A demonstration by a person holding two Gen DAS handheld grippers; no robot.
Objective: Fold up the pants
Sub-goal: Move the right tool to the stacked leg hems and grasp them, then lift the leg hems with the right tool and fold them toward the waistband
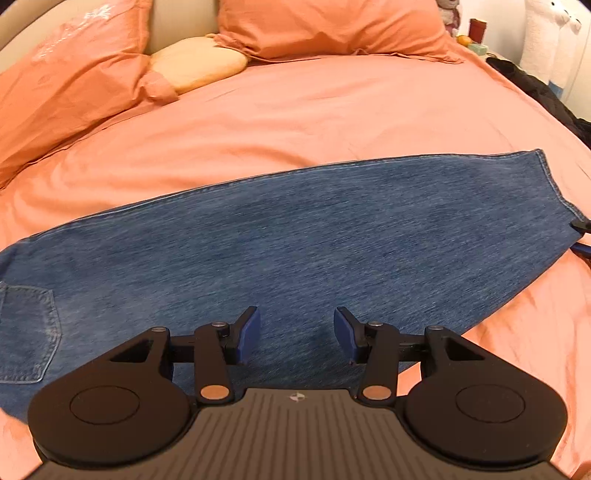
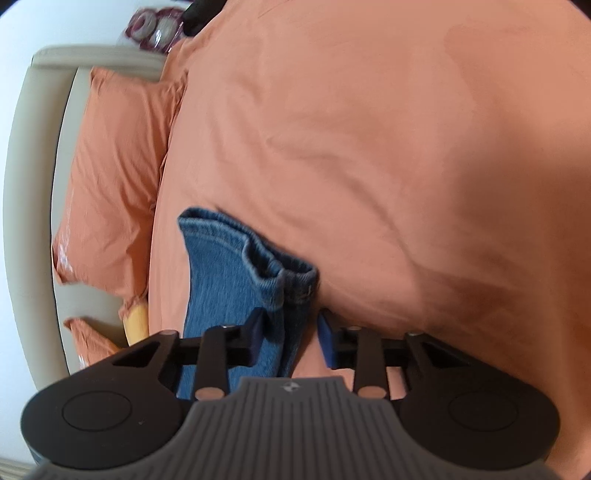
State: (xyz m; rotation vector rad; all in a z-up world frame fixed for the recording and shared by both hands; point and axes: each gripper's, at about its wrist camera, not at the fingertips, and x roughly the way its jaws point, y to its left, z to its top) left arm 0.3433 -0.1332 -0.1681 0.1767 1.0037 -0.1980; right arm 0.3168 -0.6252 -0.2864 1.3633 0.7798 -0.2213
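On the bed (image 1: 332, 110), covered in an orange-pink sheet, the jeans (image 1: 295, 240) lie flat and stretched crosswise, folded lengthwise into one long band: back pocket (image 1: 26, 332) at the left of the left wrist view, leg hems (image 1: 546, 177) at the far right. Orange pillows (image 1: 325, 26) and a small yellow cushion (image 1: 195, 62) sit at the headboard; some dark fabric (image 1: 546, 96) lies at the bed's right edge. No containers in view apart from small blurred items on a nightstand (image 1: 476, 33). Left gripper (image 1: 297, 336) points steeply down over the mid-thigh denim, jaws moderately apart, nothing between the pads, fabric undisturbed under them. Right gripper (image 2: 290, 338) is at the hem end, rolled so the bed reads sideways in its view; the bunched hem (image 2: 291, 288) stands up between its blue pads. The left pad looks to touch the denim, while the right pad shows a sliver of sheet beside it, so no firm pinch yet. The right gripper's tip also shows at the far right edge of the left view (image 1: 581, 236), next to the hems.
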